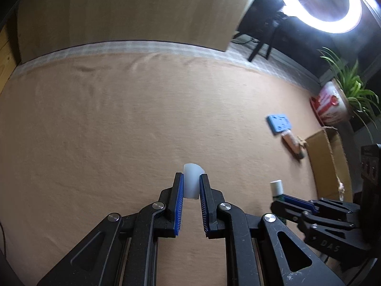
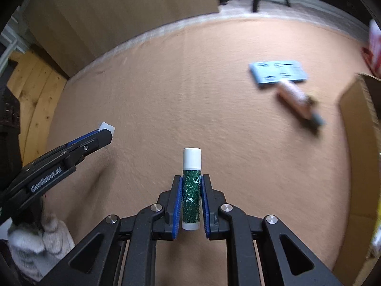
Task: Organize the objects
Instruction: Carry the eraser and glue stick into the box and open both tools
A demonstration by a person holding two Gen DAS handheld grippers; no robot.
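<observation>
Both tools are closed on small things above the peach-coloured cloth that covers the bench (image 1: 119,119). In my left tool (image 1: 191,187) the blue pads pinch a small translucent white cap (image 1: 191,181), which stands up past the fingertips. In my right tool (image 2: 191,191) the pads clamp a slim tube (image 2: 191,190) with a mottled green label and a white cap on its far end; the tube runs lengthwise between the fingers and its white cap sticks out beyond them. Neither held thing touches the cloth as far as I can see.

Taking the green tube as my landmark: the left tool is off to its left, with the white cap peeking from its tip, and a white knitted glove (image 2: 40,240) on the hand that holds it shows below. Well beyond the tube and to the right lies a flat light-blue card (image 2: 277,72) on the cloth, blurred. Touching the card's near edge is a pinkish stick-shaped item (image 2: 296,97) with a dark end, lying at a slant, also blurred. Farther right of the tube is an open cardboard box (image 2: 357,128) at the cloth's edge. Beyond the box, in the left view, stand a red-and-white plant pot (image 1: 331,106) with long green leaves and a lit ring light (image 1: 321,0).
</observation>
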